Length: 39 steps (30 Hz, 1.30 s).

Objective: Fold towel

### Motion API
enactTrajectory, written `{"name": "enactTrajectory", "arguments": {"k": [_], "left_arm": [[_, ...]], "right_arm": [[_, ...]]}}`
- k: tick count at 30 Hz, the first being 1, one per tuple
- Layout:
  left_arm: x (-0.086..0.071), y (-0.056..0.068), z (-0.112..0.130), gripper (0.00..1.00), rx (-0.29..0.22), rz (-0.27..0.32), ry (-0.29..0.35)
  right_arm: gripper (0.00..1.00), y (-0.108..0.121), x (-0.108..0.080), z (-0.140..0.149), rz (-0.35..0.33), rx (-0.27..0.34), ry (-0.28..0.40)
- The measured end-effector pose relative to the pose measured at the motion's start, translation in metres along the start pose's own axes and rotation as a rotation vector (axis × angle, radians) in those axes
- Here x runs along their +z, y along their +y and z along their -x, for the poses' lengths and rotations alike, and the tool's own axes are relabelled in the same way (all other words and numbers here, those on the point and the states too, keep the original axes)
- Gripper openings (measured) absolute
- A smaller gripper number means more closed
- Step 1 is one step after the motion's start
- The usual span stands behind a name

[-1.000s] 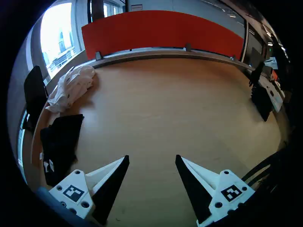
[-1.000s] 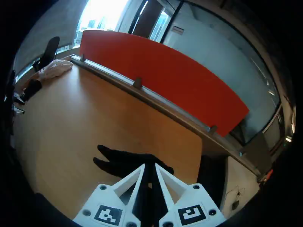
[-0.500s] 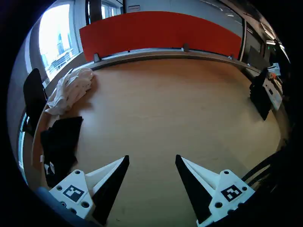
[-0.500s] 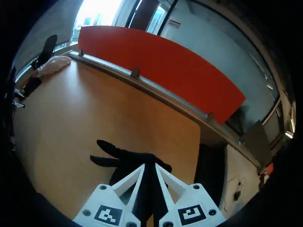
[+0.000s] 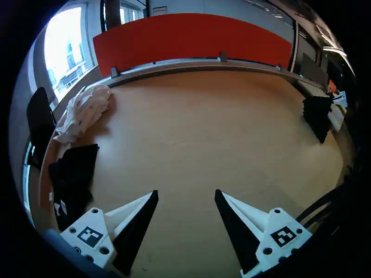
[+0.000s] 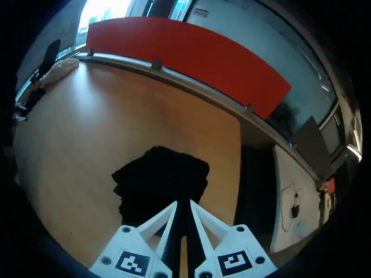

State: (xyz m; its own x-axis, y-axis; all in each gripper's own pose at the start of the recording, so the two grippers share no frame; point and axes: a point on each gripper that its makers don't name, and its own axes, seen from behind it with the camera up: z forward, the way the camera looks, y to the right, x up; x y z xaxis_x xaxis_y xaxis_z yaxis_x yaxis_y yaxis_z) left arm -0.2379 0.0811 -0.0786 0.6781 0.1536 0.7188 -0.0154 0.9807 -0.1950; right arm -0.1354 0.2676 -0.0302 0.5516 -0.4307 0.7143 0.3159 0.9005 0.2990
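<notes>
On the desk (image 6: pixel 88 120): right gripper (image 6: pixel 183 202) pinched on the black towel (image 6: pixel 160 180), left gripper (image 5: pixel 186 192) empty.
Right jaws are all but closed, with dark towel fabric clamped between them; the towel spreads ahead as a soft, lumpy, matte mass on smooth wood-grain laminate. Left jaws stand wide apart over bare desk, holding nothing. In the left gripper view, a crumpled white cloth (image 5: pixel 83 111) lies at 10 o'clock, a limp black cloth (image 5: pixel 74 176) at 8 o'clock, and a smooth red panel (image 5: pixel 195 37) at 12 o'clock.

Left tool (image 5: pixel 186 192) agape (right tool (image 6: pixel 183 203) closed)
</notes>
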Motion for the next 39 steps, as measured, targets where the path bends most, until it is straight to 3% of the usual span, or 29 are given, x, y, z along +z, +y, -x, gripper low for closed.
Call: {"name": "enactTrajectory", "arguments": {"k": [14,32,39], "left_arm": [[-0.005,-0.003,0.003,0.9,0.003,-0.005,0.001],[-0.007,-0.01,0.007,0.9,0.007,-0.017,-0.006],[-0.008,-0.012,0.009,0.9,0.008,-0.021,-0.01]], "right_arm": [[0.04,-0.003,0.006,0.03,0.006,0.021,-0.053],[0.04,-0.005,0.026,0.081,0.009,0.09,-0.18],[0.04,-0.003,0.032,0.089,0.024,0.121,-0.201]]}}
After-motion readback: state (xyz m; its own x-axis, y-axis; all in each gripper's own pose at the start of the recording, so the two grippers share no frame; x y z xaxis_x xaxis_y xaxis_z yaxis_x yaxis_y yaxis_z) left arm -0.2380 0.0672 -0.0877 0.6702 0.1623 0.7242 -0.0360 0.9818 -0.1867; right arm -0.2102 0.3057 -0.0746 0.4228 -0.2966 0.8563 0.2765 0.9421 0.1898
